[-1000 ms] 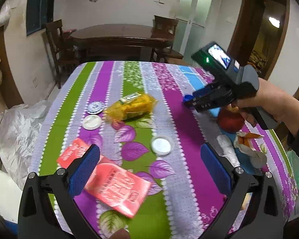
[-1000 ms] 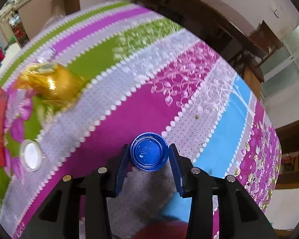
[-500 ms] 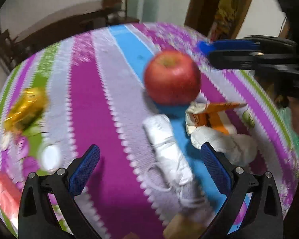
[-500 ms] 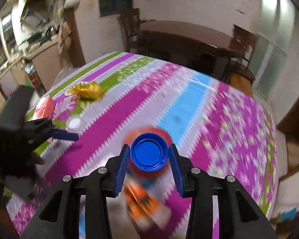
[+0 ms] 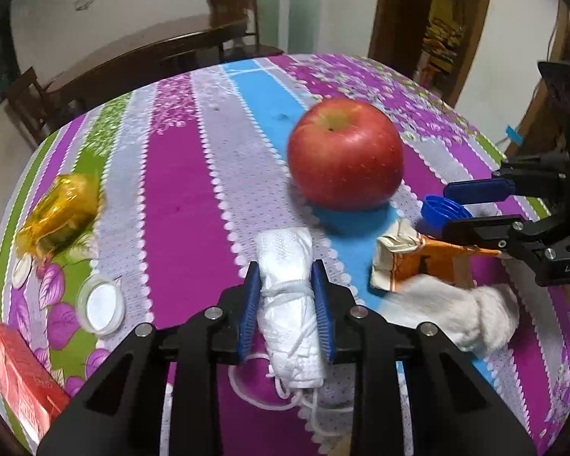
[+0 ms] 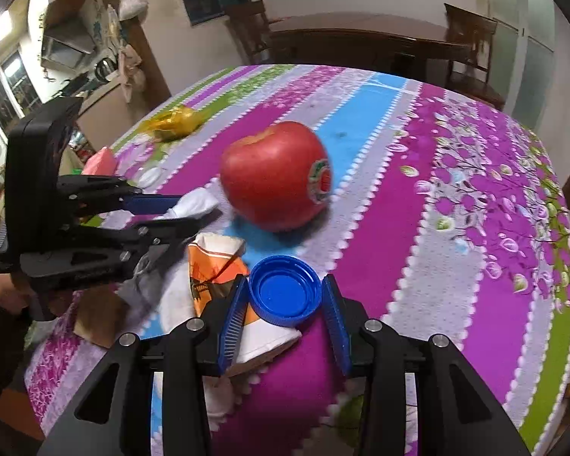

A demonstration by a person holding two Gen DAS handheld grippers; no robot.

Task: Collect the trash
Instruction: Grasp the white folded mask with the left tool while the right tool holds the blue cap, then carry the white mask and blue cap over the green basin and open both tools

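A rolled white face mask point(image 5: 285, 250) with loose ear loops lies on the striped tablecloth point(image 5: 186, 197), in front of a red apple point(image 5: 345, 159). My left gripper point(image 5: 285, 277) is closing its jaws on the mask, and both blue pads press its sides. My right gripper point(image 6: 285, 281) is shut on a blue bottle cap point(image 6: 285, 296), held just above a crumpled orange and white wrapper point(image 6: 216, 262). In the left wrist view the right gripper point(image 5: 437, 209) comes in from the right, beside the apple. A crumpled white tissue point(image 5: 456, 311) lies below that wrapper.
A yellow foil wrapper point(image 5: 60, 212), a round white lid point(image 5: 100, 304) and a red packet point(image 5: 15, 372) lie on the left part of the table. Behind it stand a dark wooden table point(image 6: 361, 41) and chairs. A person's hand point(image 6: 0, 288) holds the left gripper.
My left gripper swung right from the red packet to the mask and closed around it. My right gripper carried the blue cap across the table to the wrapper beside the apple.
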